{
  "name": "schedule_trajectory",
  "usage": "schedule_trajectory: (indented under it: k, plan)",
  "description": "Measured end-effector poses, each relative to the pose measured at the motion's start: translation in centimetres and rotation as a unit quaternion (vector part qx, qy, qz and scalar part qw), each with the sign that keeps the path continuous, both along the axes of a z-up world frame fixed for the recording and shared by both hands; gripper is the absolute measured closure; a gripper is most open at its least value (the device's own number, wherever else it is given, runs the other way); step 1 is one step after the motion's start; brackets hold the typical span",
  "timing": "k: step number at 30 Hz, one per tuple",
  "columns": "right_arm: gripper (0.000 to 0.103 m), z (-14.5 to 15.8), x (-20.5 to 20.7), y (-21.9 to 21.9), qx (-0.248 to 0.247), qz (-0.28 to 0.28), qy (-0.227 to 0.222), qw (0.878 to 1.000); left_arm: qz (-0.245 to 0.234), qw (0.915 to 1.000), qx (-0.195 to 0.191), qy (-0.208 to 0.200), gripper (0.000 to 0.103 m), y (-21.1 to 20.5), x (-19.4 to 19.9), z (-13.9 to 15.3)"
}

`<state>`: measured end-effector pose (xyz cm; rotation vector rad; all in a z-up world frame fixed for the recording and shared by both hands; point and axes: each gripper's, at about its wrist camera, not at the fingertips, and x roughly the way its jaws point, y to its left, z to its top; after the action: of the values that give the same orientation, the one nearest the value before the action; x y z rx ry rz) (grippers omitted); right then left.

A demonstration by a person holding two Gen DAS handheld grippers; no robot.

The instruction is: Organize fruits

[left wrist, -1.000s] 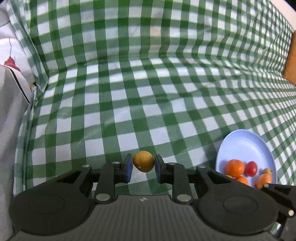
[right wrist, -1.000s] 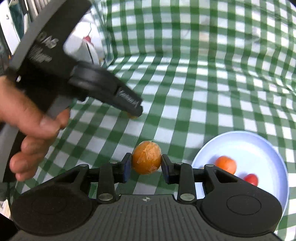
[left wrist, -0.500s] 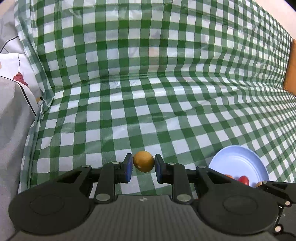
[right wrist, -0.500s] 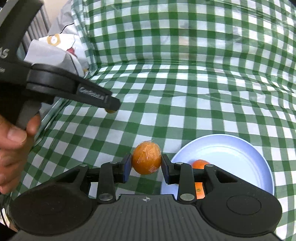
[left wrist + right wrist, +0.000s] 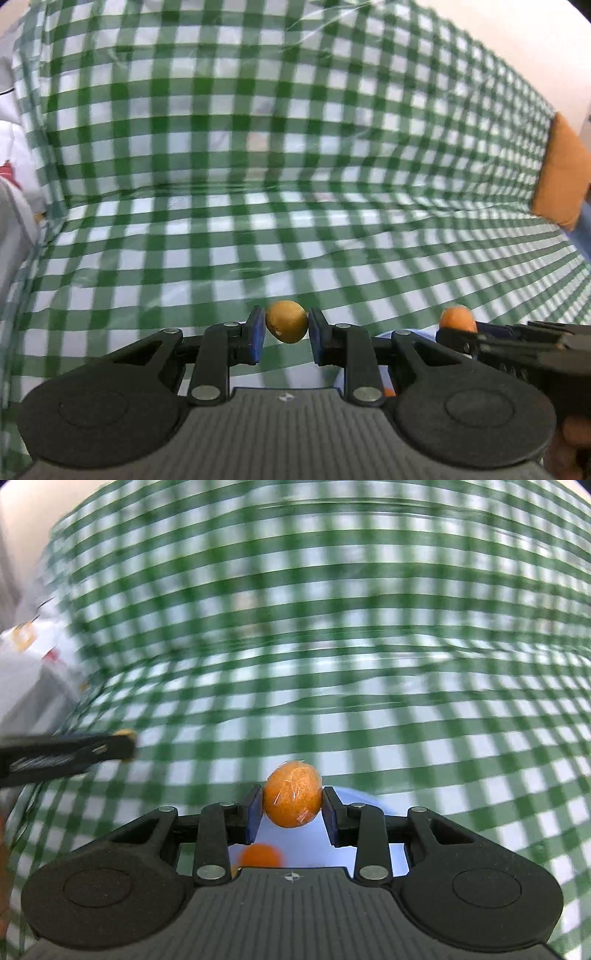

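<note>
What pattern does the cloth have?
The cloth is green-and-white checked, sharpest in the left wrist view.

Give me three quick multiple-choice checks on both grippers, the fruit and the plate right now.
1. Where is the blue plate in the right wrist view?
A. under the right gripper
B. far corner
C. on the cushion

2. What colour is the fruit in the left gripper?
A. red
B. yellow-brown
C. green

3. The right gripper is:
A. open, empty
B. shut, empty
C. shut on the wrapped orange

Answers: 1 A, plate shows between the fingers; 2 B, dull yellow skin; 3 C, both pads press it.
</note>
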<state>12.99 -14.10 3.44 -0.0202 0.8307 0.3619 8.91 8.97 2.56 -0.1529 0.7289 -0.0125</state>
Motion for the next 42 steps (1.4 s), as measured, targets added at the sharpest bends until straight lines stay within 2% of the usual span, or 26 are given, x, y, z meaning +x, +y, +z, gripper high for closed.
schedule_trajectory:
  k: [6,14,21,24,27,31,35,36,38,42]
  plan:
    - [0.068,0.0,1.1,-3.4,0.002,-0.043,0.000,0.999,-0.043,0.9989,-0.019,-0.007,0.076,-2.7,0.1,-0.4]
    - [0.068,-0.9,1.1,-3.9,-0.005,-0.040,0.009,0.999,-0.085,0.9961,-0.024,0.005,0.076,-6.6,1.1,-2.1]
    - [0.067,-1.0,1.0,-4.2,-0.005,-0.044,0.012,0.999,-0.100,0.9947,-0.018,0.014,0.076,-8.6,1.6,-3.1]
    - [0.066,-1.0,0.9,-4.2,-0.005,-0.045,0.016,0.999,-0.104,0.9942,-0.026,0.012,0.068,-8.7,1.8,-3.0]
    - [0.056,-0.7,0.8,-4.3,-0.004,-0.054,0.012,0.998,-0.097,0.9948,-0.030,0.002,0.068,-8.2,1.8,-2.6]
    - [0.055,0.0,0.7,-4.5,0.000,-0.068,0.001,0.998,-0.089,0.9955,-0.027,-0.015,0.068,-7.1,1.2,-1.5]
    - [0.047,1.5,0.1,-5.0,0.007,-0.084,-0.023,0.996,-0.084,0.9955,-0.018,-0.039,0.067,-6.3,-0.5,0.2]
    - [0.042,2.0,-0.3,-5.2,0.010,-0.088,-0.032,0.996,-0.081,0.9954,-0.018,-0.047,0.065,-6.1,-1.1,0.7]
    - [0.032,3.2,-1.4,-5.7,0.020,-0.098,-0.048,0.994,-0.074,0.9948,-0.013,-0.069,0.050,-5.9,-2.8,1.7]
    - [0.006,5.3,-4.3,-6.8,0.030,-0.122,-0.058,0.990,-0.057,0.9930,0.015,-0.103,0.043,-6.4,-6.7,3.5]
